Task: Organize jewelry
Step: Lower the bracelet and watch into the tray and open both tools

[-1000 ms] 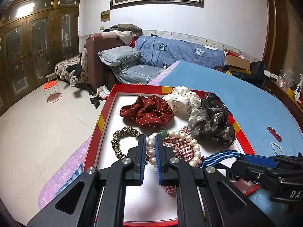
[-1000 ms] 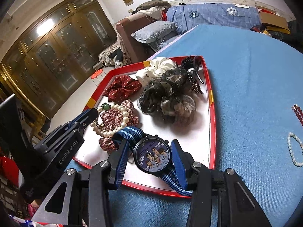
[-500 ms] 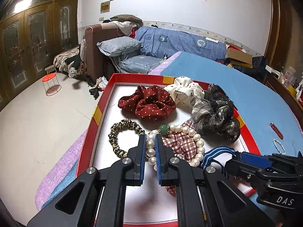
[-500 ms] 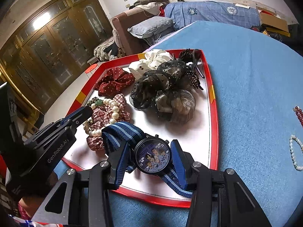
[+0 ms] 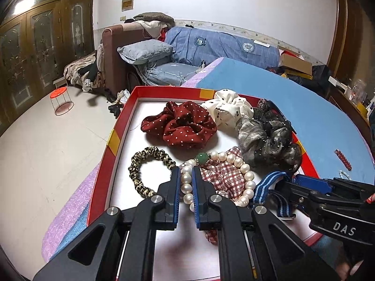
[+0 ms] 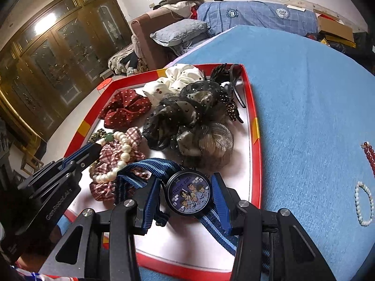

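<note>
Little has shifted over the past second: both grippers keep their grips while the tray has slid slightly lower and closer in each view. Clamped by its case between the pads of the right gripper, the watch with a cartoon dial hangs over the near edge of the red-rimmed tray, its blue striped strap looping off toward 10 o'clock and trailing down toward 5 o'clock. The left gripper is clenched on the pearl bracelet, a few pearls pinched between its blue-edged pads, and the rest of the strand with its green bead curls over a plaid scrunchie on the tray's white floor. At 9 o'clock from the pearls lies a leopard-print hair tie; at 12 o'clock sits a dark red dotted scrunchie, with a white dotted scrunchie at 1 o'clock and a heap of grey and black gauzy scrunchies at 2 o'clock. A black hair clip rests against the tray's far right corner. Outside the tray, on the blue cloth at 3 o'clock, lie a small pearl bracelet and, farther off, a red bead string. Beyond are a sofa with a grey pillow, a red stool and wooden cabinet doors.
</note>
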The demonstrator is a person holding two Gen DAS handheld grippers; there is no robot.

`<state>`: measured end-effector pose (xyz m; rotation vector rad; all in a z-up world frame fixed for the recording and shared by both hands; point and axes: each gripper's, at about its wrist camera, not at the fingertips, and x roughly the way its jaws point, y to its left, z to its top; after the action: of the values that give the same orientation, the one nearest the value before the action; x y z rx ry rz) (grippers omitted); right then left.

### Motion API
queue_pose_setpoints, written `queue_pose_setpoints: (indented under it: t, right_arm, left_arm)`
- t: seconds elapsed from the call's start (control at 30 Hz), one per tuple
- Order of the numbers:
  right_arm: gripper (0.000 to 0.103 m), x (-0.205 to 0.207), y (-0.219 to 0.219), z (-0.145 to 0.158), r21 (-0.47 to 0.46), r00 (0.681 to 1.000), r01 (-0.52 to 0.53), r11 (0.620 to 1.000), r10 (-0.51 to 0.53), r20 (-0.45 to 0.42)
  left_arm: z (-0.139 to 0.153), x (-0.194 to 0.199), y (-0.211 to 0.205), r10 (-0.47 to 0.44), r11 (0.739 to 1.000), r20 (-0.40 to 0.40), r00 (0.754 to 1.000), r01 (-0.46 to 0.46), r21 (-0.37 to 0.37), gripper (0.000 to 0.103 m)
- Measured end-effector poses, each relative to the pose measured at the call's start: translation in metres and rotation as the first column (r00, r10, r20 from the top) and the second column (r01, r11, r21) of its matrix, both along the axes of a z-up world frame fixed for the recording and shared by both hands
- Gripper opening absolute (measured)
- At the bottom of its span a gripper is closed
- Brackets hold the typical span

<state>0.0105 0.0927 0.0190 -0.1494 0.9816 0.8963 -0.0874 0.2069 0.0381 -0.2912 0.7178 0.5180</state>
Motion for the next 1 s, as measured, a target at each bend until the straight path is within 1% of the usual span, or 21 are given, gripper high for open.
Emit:
queue_pose_setpoints:
  t: [0.3, 0.5, 0.77, 1.0]
  right_arm:
    - [0.049, 0.013, 0.0, -0.003, 0.0, 1.0, 0.031, 1.0, -0.031, -0.002]
    - [0.049, 0.007, -0.001, -0.003, -0.009, 0.999, 0.027, 1.0, -0.027, 0.018]
    - [0.05, 0.005, -0.003, -0.002, -0.006, 1.0, 0.025, 1.0, -0.025, 0.003]
    - [0.05, 0.0, -0.002, -0.002, -0.015, 1.0, 0.016, 1.0, -0.016, 0.009]
  left_arm:
    - [0.0, 0.003, 0.002, -0.001, 1.0, -0.006, 1.0, 0.001, -0.004, 0.009]
    - [0.0, 0.004, 0.002, 0.002, 1.0, -0.01, 1.0, -0.002, 0.0, 0.009]
    - [0.0, 0.005, 0.003, 0.002, 1.0, -0.013, 1.0, -0.002, 0.004, 0.009]
    - [-0.002, 0.003, 0.005, 0.005, 1.0, -0.02, 1.0, -0.004, 0.012, 0.009]
